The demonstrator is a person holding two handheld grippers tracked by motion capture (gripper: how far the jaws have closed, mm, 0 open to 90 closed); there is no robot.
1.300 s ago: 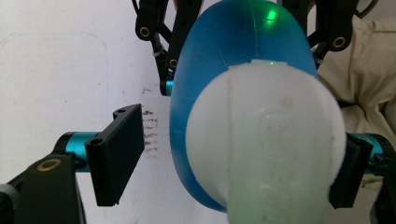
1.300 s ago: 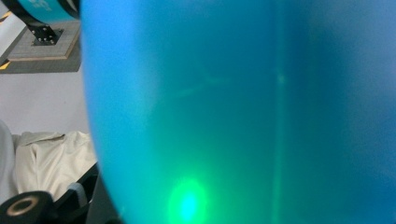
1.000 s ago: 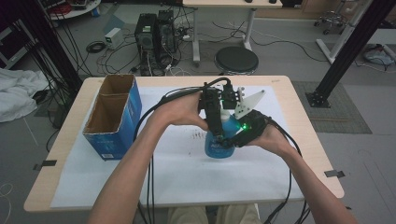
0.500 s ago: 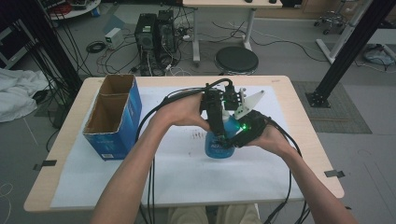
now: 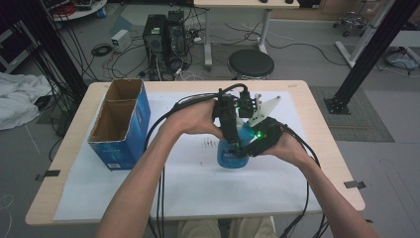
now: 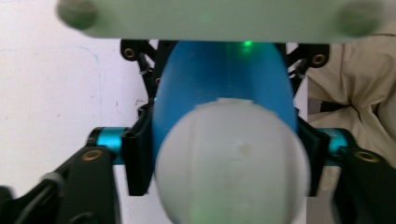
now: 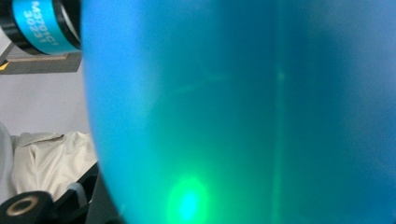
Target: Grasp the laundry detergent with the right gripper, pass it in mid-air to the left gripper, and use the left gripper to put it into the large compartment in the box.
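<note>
A blue bottle [image 5: 229, 157] with a white cap [image 6: 231, 163] stands on the white sheet [image 5: 198, 183] at the middle of the table. My left gripper [image 5: 236, 135] comes down on it from above. In the left gripper view its black pads [image 6: 136, 161] press the blue body [image 6: 224, 79] on both sides just below the cap, so it is shut on the bottle. My right gripper [image 5: 248, 147], with its green light on, clasps the bottle's body from the right. The blue wall [image 7: 243, 93] sits right against the lens in the right gripper view.
An open blue cardboard box [image 5: 121, 124] with two compartments stands at the table's left. Cables trail from both grippers towards the near edge. The table's right rim [image 5: 329, 148] is close to the right hand. Beige trousers [image 6: 355, 93] lie beyond the near edge.
</note>
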